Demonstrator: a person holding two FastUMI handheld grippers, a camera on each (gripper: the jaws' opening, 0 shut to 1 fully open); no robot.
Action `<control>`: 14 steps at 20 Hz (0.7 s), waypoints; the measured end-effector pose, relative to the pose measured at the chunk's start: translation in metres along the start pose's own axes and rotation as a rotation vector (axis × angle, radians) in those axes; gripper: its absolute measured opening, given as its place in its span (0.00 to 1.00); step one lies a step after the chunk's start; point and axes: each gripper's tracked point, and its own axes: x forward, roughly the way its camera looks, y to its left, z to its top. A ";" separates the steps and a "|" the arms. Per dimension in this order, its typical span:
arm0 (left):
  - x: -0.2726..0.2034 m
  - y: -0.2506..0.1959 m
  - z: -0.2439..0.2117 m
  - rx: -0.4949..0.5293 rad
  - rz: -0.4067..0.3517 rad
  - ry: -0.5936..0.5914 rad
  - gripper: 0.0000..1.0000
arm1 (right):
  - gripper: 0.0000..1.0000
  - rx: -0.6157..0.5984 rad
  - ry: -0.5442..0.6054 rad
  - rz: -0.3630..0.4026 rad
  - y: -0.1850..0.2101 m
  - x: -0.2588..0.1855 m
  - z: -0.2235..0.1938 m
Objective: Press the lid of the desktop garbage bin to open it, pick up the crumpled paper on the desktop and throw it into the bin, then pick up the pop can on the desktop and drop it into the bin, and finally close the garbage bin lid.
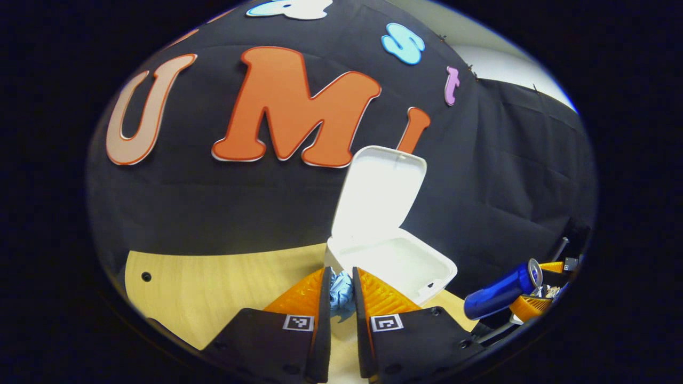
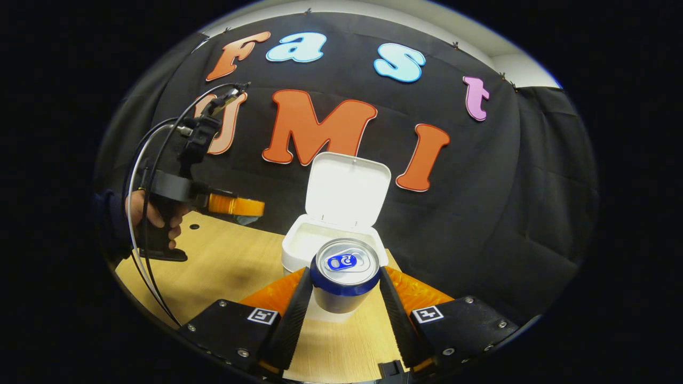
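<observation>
Bin [image 1: 392, 261] standing at centre of the left gripper view, lid [image 1: 381, 197] swung up and back against the booth wall, mouth open toward the lens. So opening looks settled. Crumpled paper [image 1: 340, 294] not yet inside: pinched between the fingers of the left gripper [image 1: 341, 298] at bottom centre, just short of the bin's near rim. Pop can [image 2: 345, 277] likewise still out: clamped upright between the fingers of the right gripper [image 2: 345, 298] at lower centre of the right gripper view, top facing the lens, bin behind it. Same can seen at lower right of the left gripper view, lying slantwise in frame. Left to do, judging by this: paper into the bin, can into the bin, lid down.

Pose: left gripper held level above the wooden desktop [image 1: 213, 288], pointing at the bin; in the right gripper view, seen at middle left, carried by a hand [image 2: 155, 213] wrapped round its handle, cables looping up toward upper left. Right gripper aimed straight at the bin's front, can lifted or resting on the desktop, hard to tell which.
</observation>
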 end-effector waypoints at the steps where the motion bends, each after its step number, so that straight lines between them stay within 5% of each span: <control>1: 0.007 -0.010 0.003 0.004 -0.028 -0.010 0.25 | 0.77 0.004 0.002 -0.011 -0.004 -0.001 -0.002; 8: 0.050 -0.068 0.010 0.037 -0.132 -0.041 0.25 | 0.76 0.030 0.004 -0.065 -0.031 -0.008 -0.010; 14: 0.082 -0.086 -0.007 0.077 -0.126 -0.010 0.27 | 0.76 0.042 0.002 -0.091 -0.050 -0.011 -0.015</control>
